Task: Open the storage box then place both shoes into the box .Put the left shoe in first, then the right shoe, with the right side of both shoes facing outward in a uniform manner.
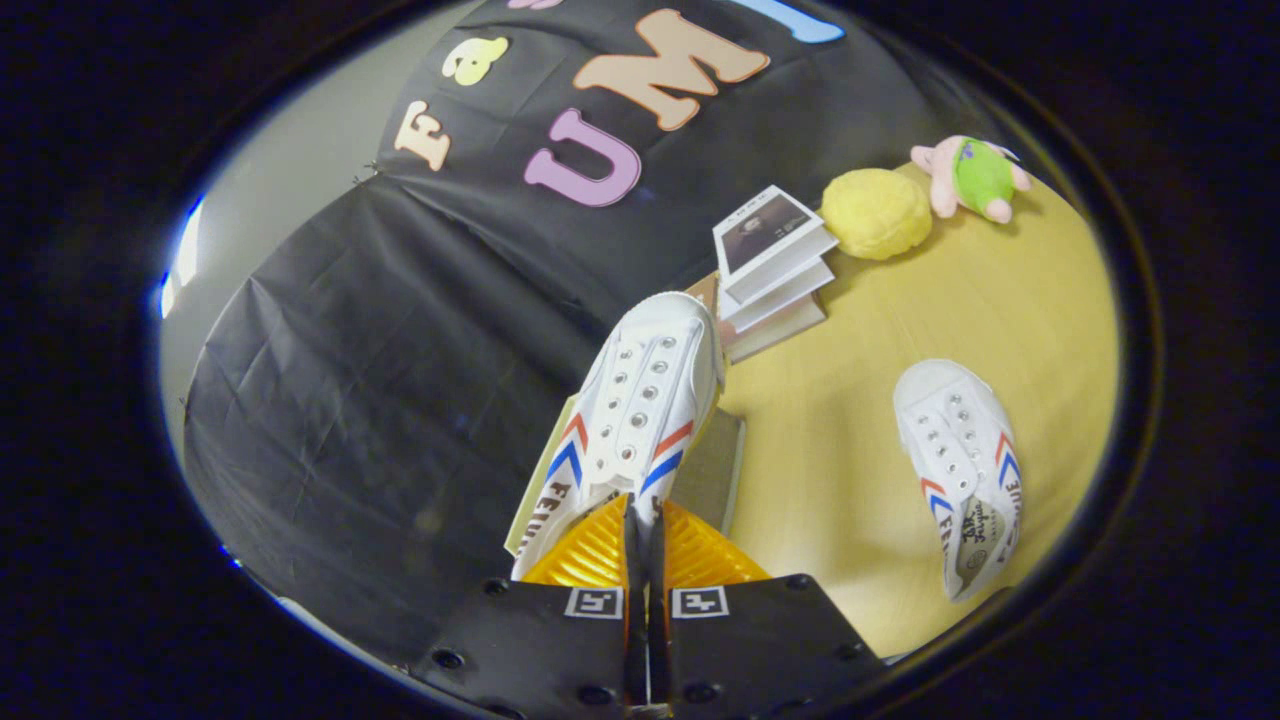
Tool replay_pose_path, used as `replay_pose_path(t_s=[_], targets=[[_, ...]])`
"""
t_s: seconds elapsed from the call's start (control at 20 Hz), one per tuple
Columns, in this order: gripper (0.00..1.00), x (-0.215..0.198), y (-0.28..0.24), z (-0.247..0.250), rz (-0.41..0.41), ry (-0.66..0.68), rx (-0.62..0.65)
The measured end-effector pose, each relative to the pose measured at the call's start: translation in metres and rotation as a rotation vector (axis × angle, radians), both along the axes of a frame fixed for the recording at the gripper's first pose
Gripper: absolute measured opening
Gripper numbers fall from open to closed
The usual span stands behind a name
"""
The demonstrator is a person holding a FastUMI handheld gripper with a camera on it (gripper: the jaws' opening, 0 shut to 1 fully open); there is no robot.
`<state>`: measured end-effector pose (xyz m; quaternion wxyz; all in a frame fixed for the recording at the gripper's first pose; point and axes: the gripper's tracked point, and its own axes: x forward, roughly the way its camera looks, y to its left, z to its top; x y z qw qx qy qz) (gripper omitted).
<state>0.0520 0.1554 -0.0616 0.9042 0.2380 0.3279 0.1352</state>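
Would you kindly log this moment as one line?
tongs: shut on white shoe | shoe: lifted | second shoe: on table

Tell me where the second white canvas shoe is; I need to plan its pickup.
In the gripper view, the free white canvas shoe lies on the yellow wooden table, beyond the gripper, which is shut on the other shoe.

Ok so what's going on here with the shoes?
A hand-held gripper is shut on the collar of one white shoe, holding it up over an edge of the storage box just beyond the fingers. The other white shoe lies on the yellow table off to the side, apart from the box. A stack of books, a yellow ball and a plush toy sit farther back. No shoe is visibly in the box yet.
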Motion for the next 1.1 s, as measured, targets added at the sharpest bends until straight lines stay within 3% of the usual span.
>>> replay_pose_path(t_s=[0.3,0.6,0.8,1.1], targets=[[0.04,0.004,0.067,0.013,0.119,0.004,0.020],[0.04,0.010,0.135,-0.012,0.194,0.114,0.030],[0.04,0.022,0.155,-0.047,0.128,0.237,-0.016],[0.04,0.047,0.166,-0.088,-0.002,0.296,-0.067]])
